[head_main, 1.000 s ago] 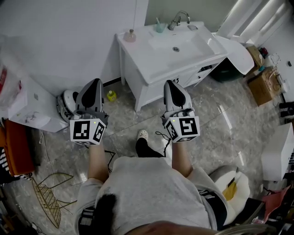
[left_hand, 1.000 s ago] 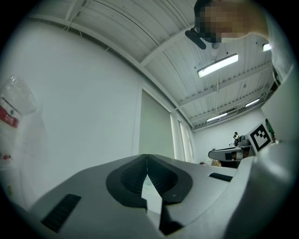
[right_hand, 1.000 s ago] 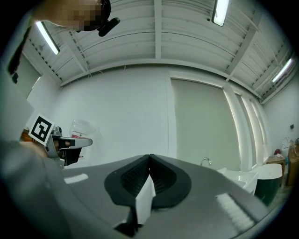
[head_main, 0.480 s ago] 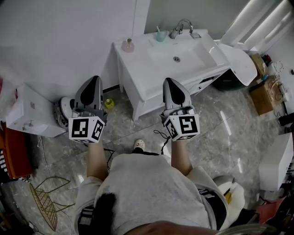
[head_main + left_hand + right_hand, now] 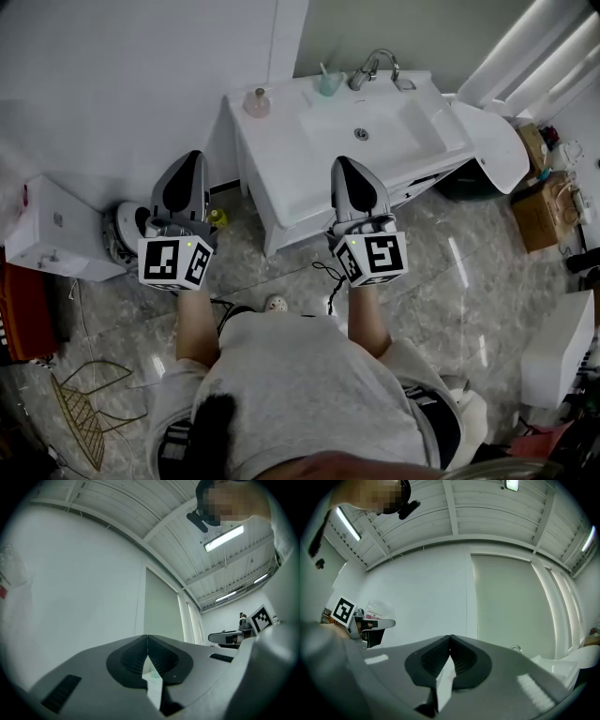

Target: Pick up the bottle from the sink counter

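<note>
Well beyond the clenched, empty left hand-held gripper [image 5: 190, 157] and right hand-held gripper [image 5: 340, 163], bottle [image 5: 257, 101] on sink counter [image 5: 281, 164].

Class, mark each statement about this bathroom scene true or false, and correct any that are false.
1. The bottle stands on the sink counter, at its back corner to the left of the basin in the head view. True.
2. The left gripper is shut on the bottle. False: its jaws are together with nothing between them, and the bottle stands alone on the counter.
3. The right gripper has its jaws wide apart. False: they are together and hold nothing.
4. A teal cup stands beside the faucet. True.
</note>
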Demonstrator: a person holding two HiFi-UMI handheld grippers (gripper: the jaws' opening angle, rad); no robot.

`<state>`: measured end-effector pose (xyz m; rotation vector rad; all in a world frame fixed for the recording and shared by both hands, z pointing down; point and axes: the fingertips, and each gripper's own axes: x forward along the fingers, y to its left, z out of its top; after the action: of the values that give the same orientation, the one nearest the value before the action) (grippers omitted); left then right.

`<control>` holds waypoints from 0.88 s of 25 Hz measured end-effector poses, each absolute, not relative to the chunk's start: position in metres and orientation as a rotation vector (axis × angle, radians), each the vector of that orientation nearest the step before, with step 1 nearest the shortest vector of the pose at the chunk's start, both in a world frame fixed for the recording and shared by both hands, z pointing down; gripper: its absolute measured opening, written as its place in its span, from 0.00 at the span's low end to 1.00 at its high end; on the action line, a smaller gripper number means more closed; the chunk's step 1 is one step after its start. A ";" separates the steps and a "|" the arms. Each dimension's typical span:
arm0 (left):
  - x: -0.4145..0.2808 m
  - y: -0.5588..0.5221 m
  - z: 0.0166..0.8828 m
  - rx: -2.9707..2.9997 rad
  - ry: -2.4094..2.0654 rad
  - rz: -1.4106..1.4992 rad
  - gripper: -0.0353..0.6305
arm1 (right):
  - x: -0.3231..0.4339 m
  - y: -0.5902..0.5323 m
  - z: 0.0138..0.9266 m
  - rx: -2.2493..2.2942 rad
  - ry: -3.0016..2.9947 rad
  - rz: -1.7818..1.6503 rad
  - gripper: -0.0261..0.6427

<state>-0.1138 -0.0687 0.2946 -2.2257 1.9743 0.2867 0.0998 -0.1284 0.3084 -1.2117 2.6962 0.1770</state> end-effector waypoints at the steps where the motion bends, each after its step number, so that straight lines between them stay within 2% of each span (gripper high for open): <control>1: -0.114 -0.072 0.297 -2.225 1.982 0.291 0.06 | 0.099 -0.132 0.309 -1.206 2.698 0.177 0.05; 13: -0.123 -0.111 0.310 -2.253 1.983 0.266 0.07 | 0.087 -0.167 0.318 -1.211 2.692 0.151 0.05; 22: -0.153 -0.181 0.309 -2.314 1.918 0.267 0.06 | 0.062 -0.227 0.315 -1.295 2.650 0.159 0.05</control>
<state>-0.1533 -0.1806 0.3086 -2.3137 1.9180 0.2674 0.0624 -0.2272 0.3154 -1.2952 2.6503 0.1591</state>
